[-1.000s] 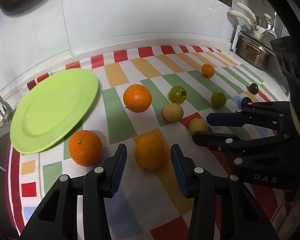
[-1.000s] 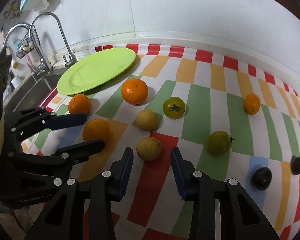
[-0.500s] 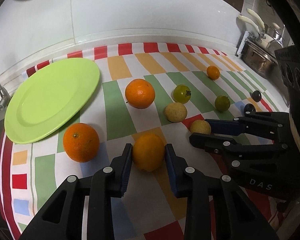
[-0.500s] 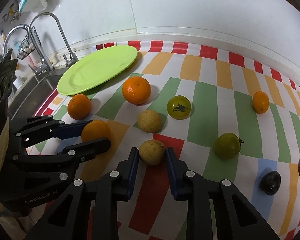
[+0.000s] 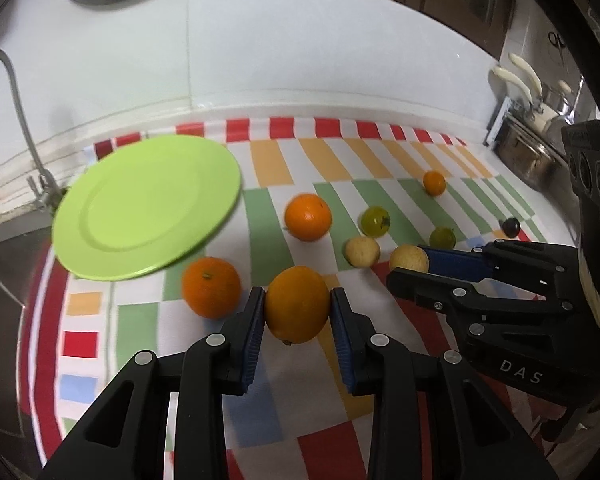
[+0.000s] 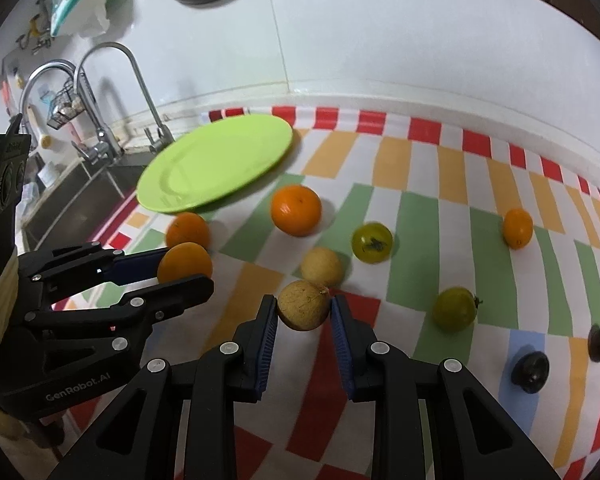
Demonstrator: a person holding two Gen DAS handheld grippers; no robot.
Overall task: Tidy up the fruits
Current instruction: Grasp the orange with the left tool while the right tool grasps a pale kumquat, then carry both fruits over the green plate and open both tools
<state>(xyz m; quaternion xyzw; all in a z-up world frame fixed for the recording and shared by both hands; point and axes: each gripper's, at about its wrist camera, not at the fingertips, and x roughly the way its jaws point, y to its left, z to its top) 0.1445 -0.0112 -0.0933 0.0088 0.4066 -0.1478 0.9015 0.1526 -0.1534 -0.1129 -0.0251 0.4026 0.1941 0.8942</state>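
With my left gripper (image 5: pixel 298 306) clamped on an orange (image 5: pixel 297 304) and my right gripper (image 6: pixel 304 312) on a yellow fruit (image 6: pixel 303 310), I lift both straight, steady, toward the far-left plate (image 5: pixel 140 208).

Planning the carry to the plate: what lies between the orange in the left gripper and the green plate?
In the left wrist view, another orange sits on the cloth between the held orange and the green plate, slightly left of the straight path.

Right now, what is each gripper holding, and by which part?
Left gripper clamps an orange by its sides. Right gripper clamps a tan fruit by its sides.
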